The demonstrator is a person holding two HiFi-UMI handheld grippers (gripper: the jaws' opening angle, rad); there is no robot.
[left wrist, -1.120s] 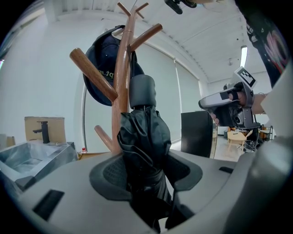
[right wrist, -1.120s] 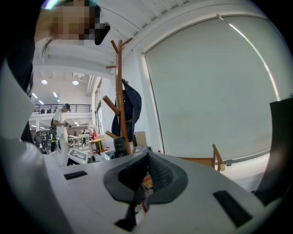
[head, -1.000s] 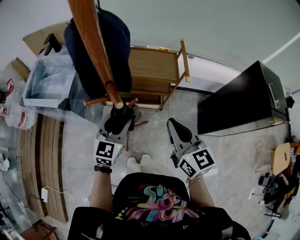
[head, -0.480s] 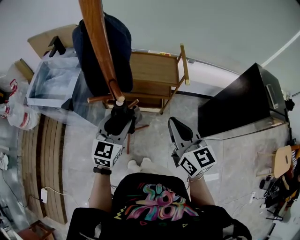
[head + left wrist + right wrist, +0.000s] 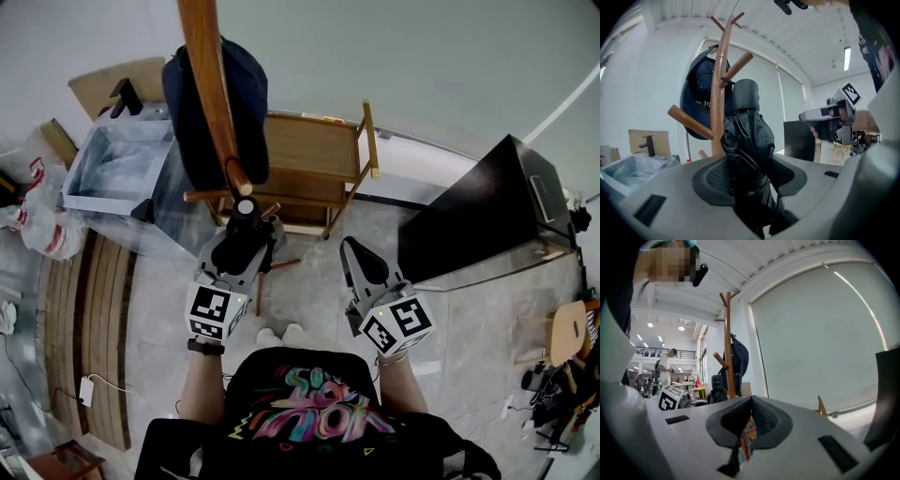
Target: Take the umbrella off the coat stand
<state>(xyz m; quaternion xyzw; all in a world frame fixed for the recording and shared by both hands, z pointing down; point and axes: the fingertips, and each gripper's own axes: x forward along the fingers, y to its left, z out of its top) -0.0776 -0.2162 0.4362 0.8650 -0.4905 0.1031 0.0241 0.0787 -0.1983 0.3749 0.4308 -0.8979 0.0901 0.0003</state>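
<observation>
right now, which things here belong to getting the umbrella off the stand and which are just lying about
Job in hand:
umbrella
coat stand
left gripper, gripping it

Lying about:
dark blue item hung on the stand
wooden rack
black cabinet
clear bin

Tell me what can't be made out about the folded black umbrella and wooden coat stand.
- Lower end of the folded black umbrella: left gripper view, hidden between the left gripper's pads.
- Top of the wooden coat stand: head view, cut off by the upper edge.
- Yellow print on the dark blue fabric item: left gripper view, too small to read.
</observation>
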